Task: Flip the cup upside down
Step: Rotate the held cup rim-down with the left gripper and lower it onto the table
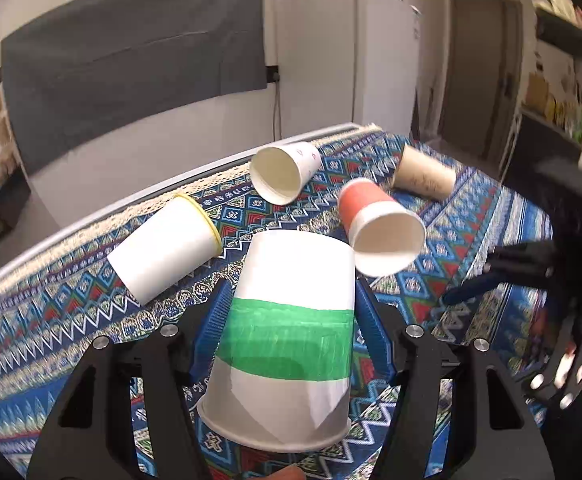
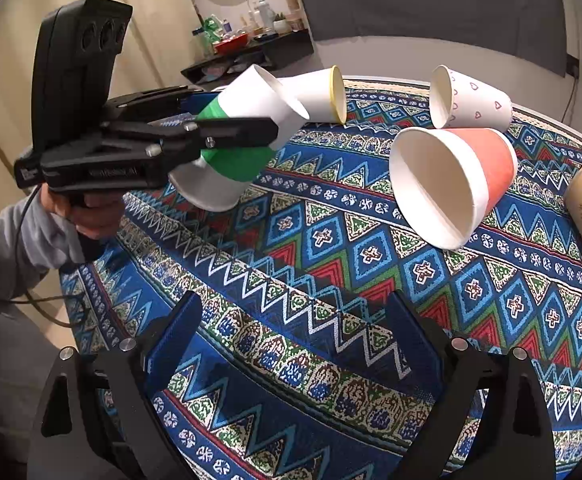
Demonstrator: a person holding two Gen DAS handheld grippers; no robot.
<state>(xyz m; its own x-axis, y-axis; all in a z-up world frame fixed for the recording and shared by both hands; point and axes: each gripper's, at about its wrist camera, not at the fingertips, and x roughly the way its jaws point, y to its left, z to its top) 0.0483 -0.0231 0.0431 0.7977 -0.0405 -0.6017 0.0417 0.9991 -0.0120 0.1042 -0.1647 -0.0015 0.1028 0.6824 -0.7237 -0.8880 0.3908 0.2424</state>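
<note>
My left gripper (image 1: pixel 289 312) is shut on a white paper cup with a green band (image 1: pixel 291 332). It holds the cup in the air above the patterned tablecloth (image 1: pixel 71 320), base pointing away and rim toward the camera. The right wrist view shows the same cup (image 2: pixel 235 156) tilted in the left gripper (image 2: pixel 259 128), rim down-left, above the table's left side. My right gripper (image 2: pixel 291 344) is open and empty, low over the cloth near the front edge.
Several other cups lie on their sides: a white one with a yellow rim (image 1: pixel 167 248), a white one with hearts (image 1: pixel 283 172), a red-and-white one (image 1: pixel 379 224) and a beige one (image 1: pixel 423 176). The table's far edge (image 1: pixel 171 184) runs along the wall.
</note>
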